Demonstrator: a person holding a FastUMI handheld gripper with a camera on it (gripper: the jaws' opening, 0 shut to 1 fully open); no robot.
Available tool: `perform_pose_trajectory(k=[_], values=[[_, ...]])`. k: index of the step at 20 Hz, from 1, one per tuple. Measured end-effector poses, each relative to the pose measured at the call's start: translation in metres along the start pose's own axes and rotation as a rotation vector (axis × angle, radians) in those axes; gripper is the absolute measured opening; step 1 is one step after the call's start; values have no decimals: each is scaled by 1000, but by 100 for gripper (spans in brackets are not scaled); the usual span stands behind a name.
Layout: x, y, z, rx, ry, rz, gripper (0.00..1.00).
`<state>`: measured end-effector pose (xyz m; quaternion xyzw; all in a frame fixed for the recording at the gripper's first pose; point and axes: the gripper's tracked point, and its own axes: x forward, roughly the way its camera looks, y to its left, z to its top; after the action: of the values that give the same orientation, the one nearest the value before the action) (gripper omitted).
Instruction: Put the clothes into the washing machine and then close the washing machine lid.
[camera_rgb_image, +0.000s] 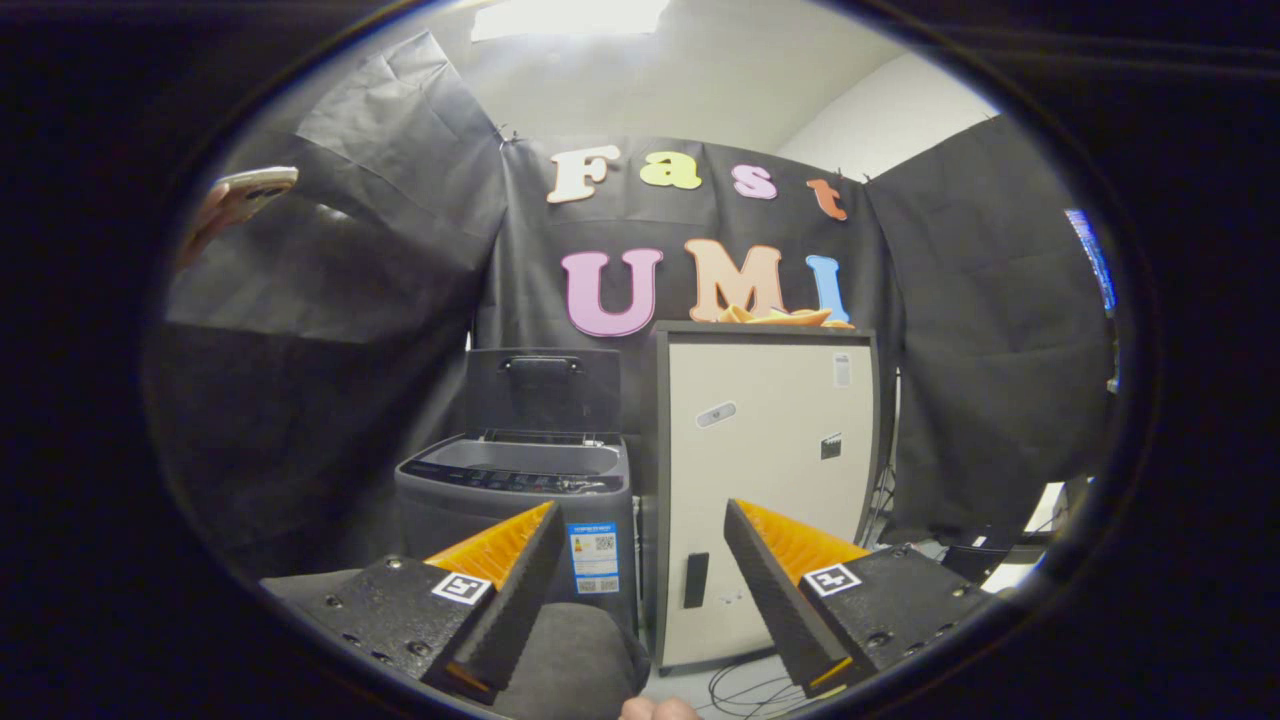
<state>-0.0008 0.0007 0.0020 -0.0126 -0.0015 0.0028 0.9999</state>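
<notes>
1. Hovering closest in: gripper (640, 525), fingers spread wide apart, gripping nothing.
2. Showing below and between the fingers: a sliver of a person's hand (655, 709), plus a dark rounded shape (575, 660) beside the left finger, identity unclear.
3. Standing beyond the left finger: washing machine (520, 490), dark grey, top-loading, drum opening exposed.
4. Standing upright behind the opening: washing machine lid (543, 390), raised, handle near its upper edge.
5. Sitting just ahead and slightly right of the fingers: cream cabinet (765, 470), taller than the washer, right beside it, dark slot low on its front.
6. Resting on top of the cabinet, well beyond and above the fingertips: clothes (785, 317), orange-yellow, bunched, not yet in the machine.
7. Trailing on the floor (760, 680) between the fingers, near the cabinet base: thin cables (745, 688).
8. Hanging behind everything: black cloth wall (960, 330).
</notes>
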Motion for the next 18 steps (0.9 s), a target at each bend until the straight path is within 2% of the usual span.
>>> perform_pose_trajectory(k=[11,18], values=[[3,1,4,8,-5,4,98],[27,-8,22,-16,-13,-6,99]])
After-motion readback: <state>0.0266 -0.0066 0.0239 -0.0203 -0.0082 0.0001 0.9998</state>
